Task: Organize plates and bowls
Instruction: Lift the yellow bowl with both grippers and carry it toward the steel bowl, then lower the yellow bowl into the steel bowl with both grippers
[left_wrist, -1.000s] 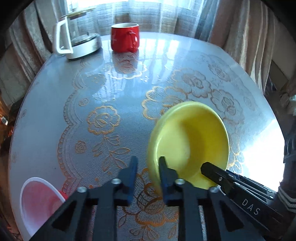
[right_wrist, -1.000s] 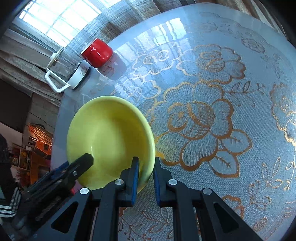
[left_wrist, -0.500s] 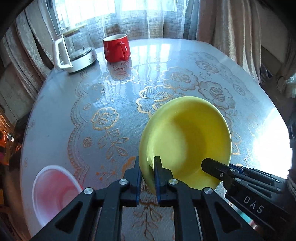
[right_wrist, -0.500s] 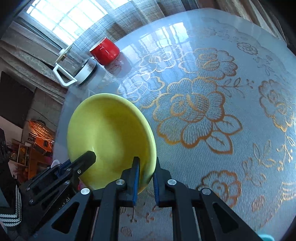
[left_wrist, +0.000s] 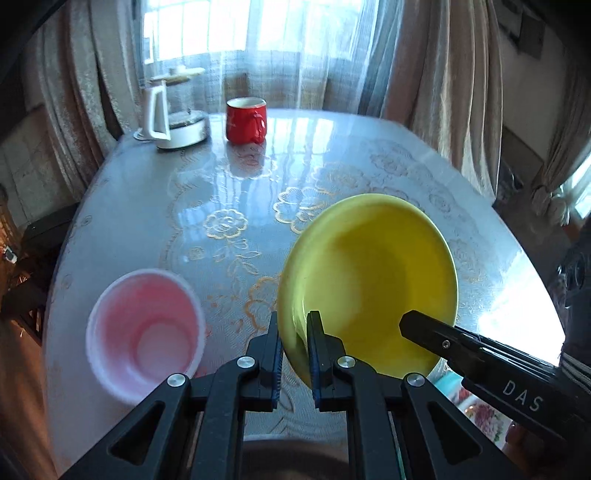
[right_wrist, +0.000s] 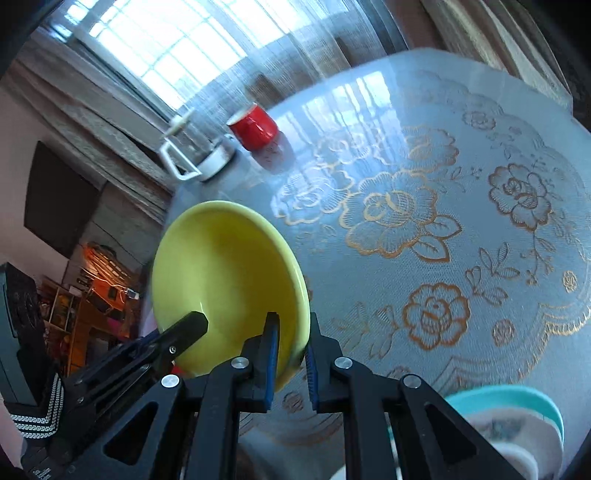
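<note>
A yellow bowl (left_wrist: 369, 284) hangs tilted above the table, held by both grippers. My left gripper (left_wrist: 294, 332) is shut on its near left rim. My right gripper (right_wrist: 290, 334) is shut on the opposite rim of the yellow bowl (right_wrist: 225, 280), and it shows in the left wrist view as a black arm (left_wrist: 461, 343) at the lower right. A pink bowl with a white rim (left_wrist: 146, 330) stands on the table to the left. A teal plate with a white dish on it (right_wrist: 513, 421) lies at the near right edge.
A red mug (left_wrist: 245, 120) and a white glass kettle (left_wrist: 173, 118) stand at the far end of the round table (left_wrist: 147, 206), which has a gold flower cloth. Curtains and a window lie behind. A flowered dish edge (left_wrist: 484, 413) peeks out under the right gripper.
Both grippers have lifted the yellow bowl off the table and drawn it back toward the near edge. The left jaws closed onto the rim. The pink bowl now looks nearer.
</note>
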